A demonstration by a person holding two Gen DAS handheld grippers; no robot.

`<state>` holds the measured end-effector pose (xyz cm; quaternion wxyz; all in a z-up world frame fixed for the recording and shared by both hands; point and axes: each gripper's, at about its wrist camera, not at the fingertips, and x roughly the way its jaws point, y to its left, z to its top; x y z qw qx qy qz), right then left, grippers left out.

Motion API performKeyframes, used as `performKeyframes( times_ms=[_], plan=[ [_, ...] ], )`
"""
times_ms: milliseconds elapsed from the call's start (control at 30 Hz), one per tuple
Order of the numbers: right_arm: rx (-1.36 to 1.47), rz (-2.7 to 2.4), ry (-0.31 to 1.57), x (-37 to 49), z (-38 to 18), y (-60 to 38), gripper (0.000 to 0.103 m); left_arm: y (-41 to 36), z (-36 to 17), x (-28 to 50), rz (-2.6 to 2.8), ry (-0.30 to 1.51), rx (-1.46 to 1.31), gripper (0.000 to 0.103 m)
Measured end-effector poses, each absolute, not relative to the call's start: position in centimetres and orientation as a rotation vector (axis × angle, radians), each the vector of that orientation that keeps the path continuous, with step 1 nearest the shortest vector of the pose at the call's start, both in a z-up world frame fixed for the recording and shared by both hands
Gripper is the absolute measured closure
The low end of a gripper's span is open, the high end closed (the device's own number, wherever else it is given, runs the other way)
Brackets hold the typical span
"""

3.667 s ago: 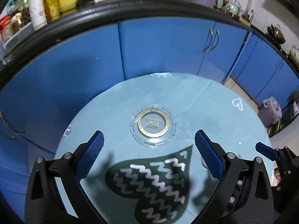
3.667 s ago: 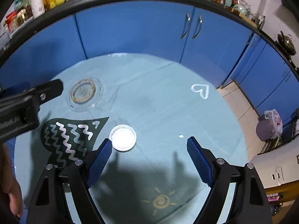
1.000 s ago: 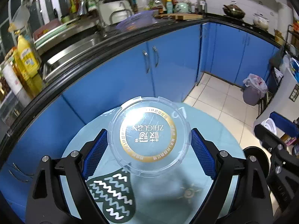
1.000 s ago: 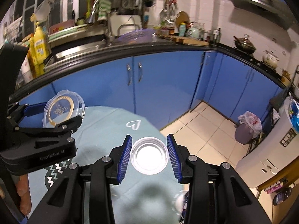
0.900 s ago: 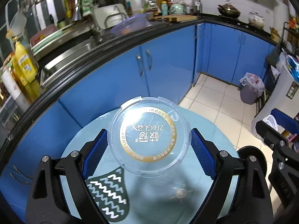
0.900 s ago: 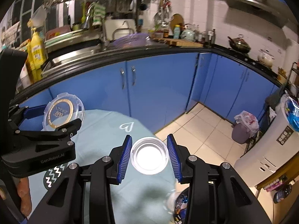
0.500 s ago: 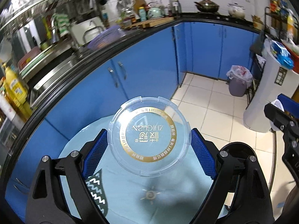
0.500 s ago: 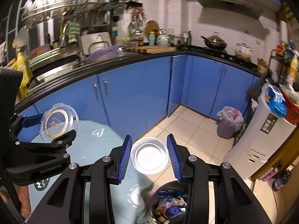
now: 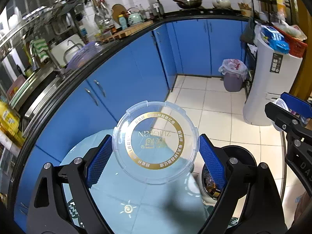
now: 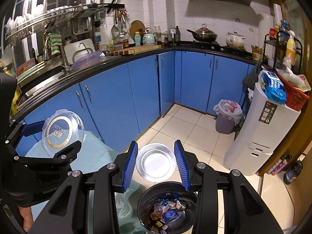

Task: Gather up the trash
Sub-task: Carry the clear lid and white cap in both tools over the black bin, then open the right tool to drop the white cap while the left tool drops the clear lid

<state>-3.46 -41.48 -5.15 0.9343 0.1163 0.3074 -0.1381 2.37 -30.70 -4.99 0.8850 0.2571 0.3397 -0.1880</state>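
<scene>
Left gripper (image 9: 155, 156) pinches clear lid (image 9: 156, 142) across rim; right gripper (image 10: 156, 161) pinches small clear cup (image 10: 155, 160). Both likely light, thin, slippery, flexible; rim-edge hold best, gentle squeeze.

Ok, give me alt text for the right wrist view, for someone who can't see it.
The right gripper grips a small clear plastic lid above an open black trash bin holding wrappers. At left, the left gripper holds a larger gold-ringed clear lid over a table.

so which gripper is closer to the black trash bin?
Right. The right gripper, holding the small clear dish, sits just above the black trash bin. The left gripper, holding the clear lid, hangs over the table beside it.
</scene>
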Motion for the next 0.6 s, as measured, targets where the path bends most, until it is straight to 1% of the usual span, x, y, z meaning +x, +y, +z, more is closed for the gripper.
performKeyframes(
  times_ms=[367,400,433,500,600],
  plan=[
    [0.305,-0.275,0.648,-4.1,-6.4,-45.3,0.064,-35.6,-6.0,1.6,-0.437,0.704,0.592,0.016],
    [0.315,-0.271,0.655,-4.1,-6.5,-45.7,0.057,-36.0,-6.1,1.6,-0.441,0.705,0.596,0.016],
    [0.330,-0.271,0.655,-4.1,-6.6,-46.1,0.038,-36.4,-6.2,1.5,-0.443,0.706,0.600,0.016],
    [0.373,-0.275,0.617,-4.7,-6.7,-47.2,0.016,-37.1,-6.6,1.5,-0.446,0.708,0.615,0.016],
    [0.407,-0.294,0.591,-5.2,-6.8,-48.4,0.015,-37.9,-6.9,1.7,-0.453,0.715,0.623,0.016]
  ],
)
